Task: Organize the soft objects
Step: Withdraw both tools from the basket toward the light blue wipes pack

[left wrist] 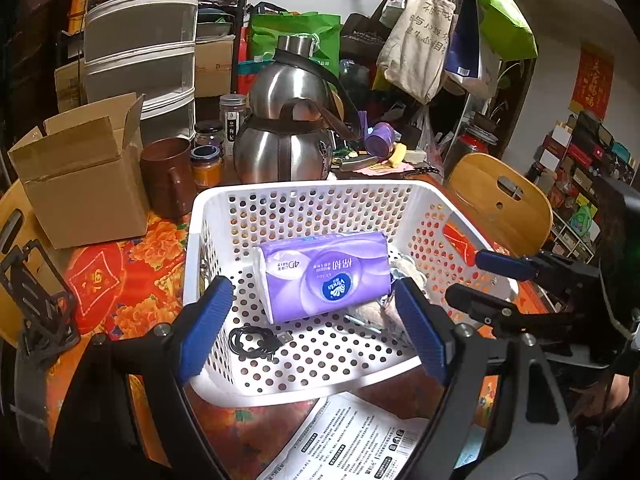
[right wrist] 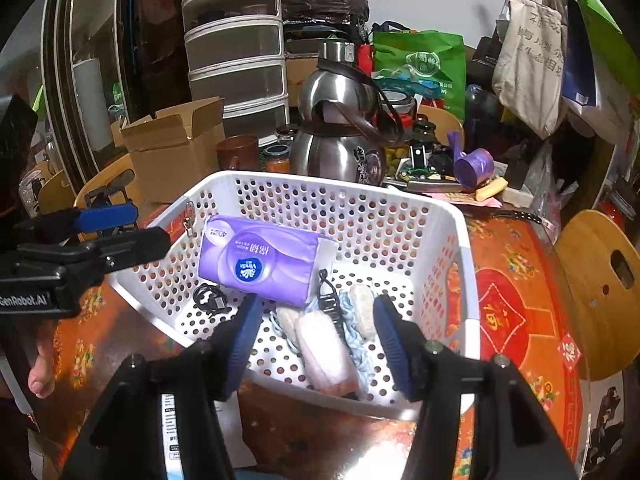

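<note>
A white perforated basket [left wrist: 200, 216] [right wrist: 464, 240] stands on the red flowered tablecloth. Inside it a purple tissue pack [left wrist: 324, 276] [right wrist: 260, 264] lies on its side, next to a coiled black cable [left wrist: 256, 340] [right wrist: 208, 298]. Beside the pack lie soft pieces: a pinkish rolled cloth [right wrist: 324, 344], a pale blue braided piece [right wrist: 354, 336] and a white fuzzy piece [right wrist: 362, 308]. My left gripper [left wrist: 312, 292] [right wrist: 152, 224] hovers open over the basket's near side, facing the pack. My right gripper [right wrist: 318, 308] [left wrist: 466, 276] is open above the soft pieces, its pads [right wrist: 244, 336] clear of them.
Behind the basket stand two steel kettles [left wrist: 280, 148], a brown mug [left wrist: 168, 176], jars and an open cardboard box [left wrist: 80, 176]. A printed paper sheet [left wrist: 352, 440] lies at the near edge. Wooden chair backs [left wrist: 500, 196] [right wrist: 600, 292] flank the table. Bags hang at the back right.
</note>
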Motion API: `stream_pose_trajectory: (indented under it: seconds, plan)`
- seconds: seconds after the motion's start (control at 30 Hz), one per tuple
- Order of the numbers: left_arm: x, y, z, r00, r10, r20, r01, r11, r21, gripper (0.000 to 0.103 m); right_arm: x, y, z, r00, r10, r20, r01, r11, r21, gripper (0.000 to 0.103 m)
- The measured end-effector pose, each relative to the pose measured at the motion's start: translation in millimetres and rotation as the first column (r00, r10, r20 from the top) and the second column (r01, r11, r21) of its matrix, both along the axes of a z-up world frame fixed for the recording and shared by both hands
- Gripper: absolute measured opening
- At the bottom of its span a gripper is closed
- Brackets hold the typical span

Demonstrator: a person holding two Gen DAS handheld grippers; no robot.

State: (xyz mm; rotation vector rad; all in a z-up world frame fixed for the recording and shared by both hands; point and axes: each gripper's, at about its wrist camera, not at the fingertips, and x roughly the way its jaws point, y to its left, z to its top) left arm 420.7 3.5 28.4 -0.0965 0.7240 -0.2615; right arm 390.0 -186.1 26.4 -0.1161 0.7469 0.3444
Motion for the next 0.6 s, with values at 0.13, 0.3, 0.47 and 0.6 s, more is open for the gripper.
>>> stream_pose_trajectory:
  seconds: [0.13,0.3,0.47,0.6]
  plan:
    - [-7.1,-1.1,-1.8,1.000,0.010,-0.003,-0.010,1.000,0.010,0.082,-3.5,-1.0,3.0,1.000,-0.002,0.010,0.002,1.000,0.002,0.059]
    - [-42.5,-1.9,-1.8,0.996,0.091,-0.026,-0.089,0.994,0.068,0.082,-15.6,-7.4,5.7,1.000,-0.004,0.000,0.004,0.999,0.034,0.059]
    - [-105.5,1.3,-14.7,0.994,0.085,-0.074,-0.078,0.993,0.093,0.082,-61.0,-24.5,7.6,1.000,-0.012,-0.012,0.013,0.997,0.076,0.070]
    - [-152.8,6.0,-44.8,0.990,0.043,-0.137,-0.039,0.999,0.032,0.082,-111.1,-44.4,-4.1,0.999,-0.032,0.020,0.030,0.998,0.061,0.074]
